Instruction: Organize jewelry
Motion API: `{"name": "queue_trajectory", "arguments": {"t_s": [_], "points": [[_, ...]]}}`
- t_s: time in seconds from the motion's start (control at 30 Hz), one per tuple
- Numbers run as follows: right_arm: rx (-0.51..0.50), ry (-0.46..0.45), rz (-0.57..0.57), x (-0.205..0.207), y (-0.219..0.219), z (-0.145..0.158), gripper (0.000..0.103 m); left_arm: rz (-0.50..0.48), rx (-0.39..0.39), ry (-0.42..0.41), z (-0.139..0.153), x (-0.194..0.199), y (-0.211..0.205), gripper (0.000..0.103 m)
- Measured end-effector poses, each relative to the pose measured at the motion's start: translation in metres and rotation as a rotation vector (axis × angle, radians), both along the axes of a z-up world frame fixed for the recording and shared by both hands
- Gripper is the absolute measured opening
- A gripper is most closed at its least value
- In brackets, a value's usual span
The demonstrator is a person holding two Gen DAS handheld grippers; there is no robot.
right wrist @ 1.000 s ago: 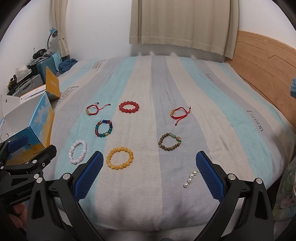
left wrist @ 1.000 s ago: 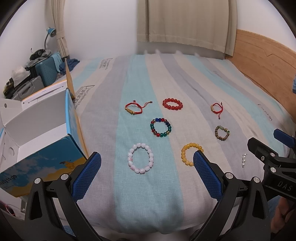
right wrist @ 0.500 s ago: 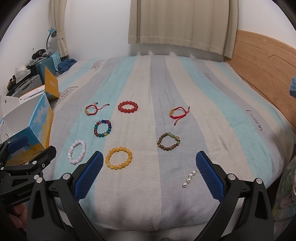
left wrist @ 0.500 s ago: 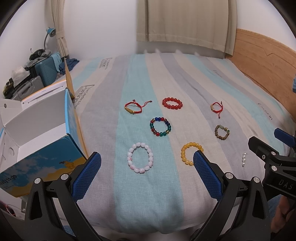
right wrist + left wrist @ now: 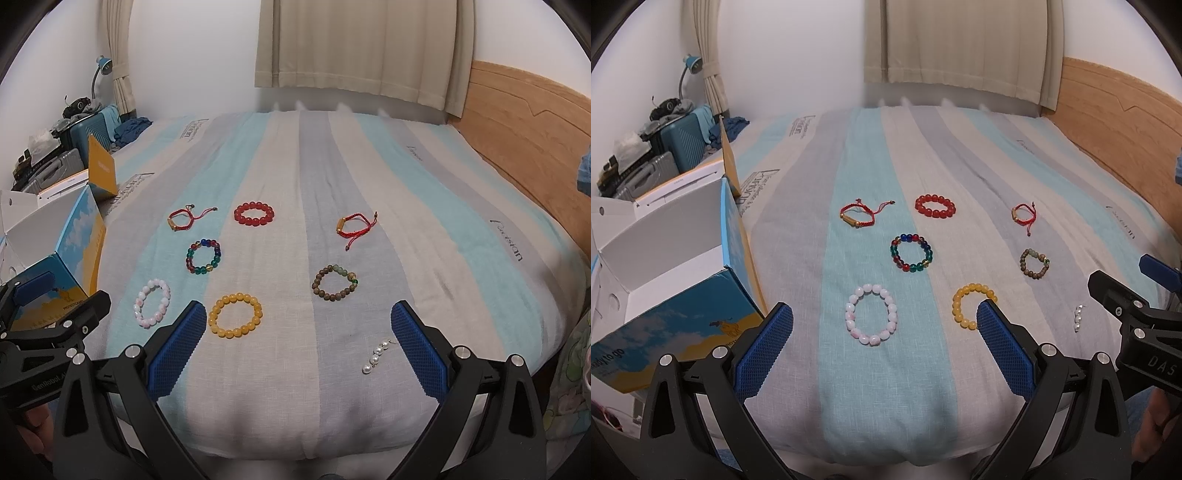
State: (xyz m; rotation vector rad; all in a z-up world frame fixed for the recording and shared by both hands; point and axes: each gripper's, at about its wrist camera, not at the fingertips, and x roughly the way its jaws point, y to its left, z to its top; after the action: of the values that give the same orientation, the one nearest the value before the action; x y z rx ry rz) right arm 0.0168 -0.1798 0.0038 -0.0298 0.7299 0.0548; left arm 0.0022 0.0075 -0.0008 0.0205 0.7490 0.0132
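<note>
Nothing had yet been gathered: the jewelry lay spread on the striped bed (image 5: 424, 229), well apart from the open box (image 5: 676, 266) at the bed's nine o'clock edge, so the work seemed to stand at its first pick. The left gripper (image 5: 884, 341) hung at the six o'clock edge with its fingers spread wide and empty, touching nothing; the pink bracelet (image 5: 871, 314) lay just ahead between them, and the yellow bracelet (image 5: 971, 304) sat by the right-hand finger. The right gripper (image 5: 297, 338) was equally wide open and empty, with the pearl earring (image 5: 375, 356) near its right finger and the brown bracelet (image 5: 334, 284) toward twelve o'clock. The next move likely called for lowering one gripper over a bead ring and closing gently on one side, since round beads could roll or slip on soft cloth.
</note>
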Motion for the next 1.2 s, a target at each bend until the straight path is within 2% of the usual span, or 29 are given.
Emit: {"name": "queue_trajectory", "arguments": {"t_s": [0.3, 0.57, 0.83, 1.07, 1.13, 1.2], "points": [[-0.020, 0.025, -0.013, 0.007, -0.008, -0.001, 0.096, -0.005, 0.009, 0.031, -0.007, 0.010, 0.003, 0.097], [0.015, 0.226, -0.093, 0.044, -0.043, -0.020, 0.096, -0.018, -0.001, 0.119, -0.020, 0.050, 0.014, 0.097], [0.044, 0.307, -0.104, 0.067, -0.059, -0.043, 0.096, -0.058, -0.018, 0.223, -0.042, 0.083, 0.017, 0.097], [0.054, 0.397, -0.106, 0.082, -0.068, -0.072, 0.082, -0.068, -0.019, 0.289, -0.074, 0.105, 0.013, 0.094], [0.059, 0.421, -0.108, 0.086, -0.071, -0.080, 0.077, -0.070, -0.021, 0.307, -0.081, 0.108, 0.012, 0.093], [0.072, 0.437, -0.112, 0.089, -0.074, -0.086, 0.067, -0.077, -0.013, 0.315, -0.086, 0.111, 0.009, 0.091]]}}
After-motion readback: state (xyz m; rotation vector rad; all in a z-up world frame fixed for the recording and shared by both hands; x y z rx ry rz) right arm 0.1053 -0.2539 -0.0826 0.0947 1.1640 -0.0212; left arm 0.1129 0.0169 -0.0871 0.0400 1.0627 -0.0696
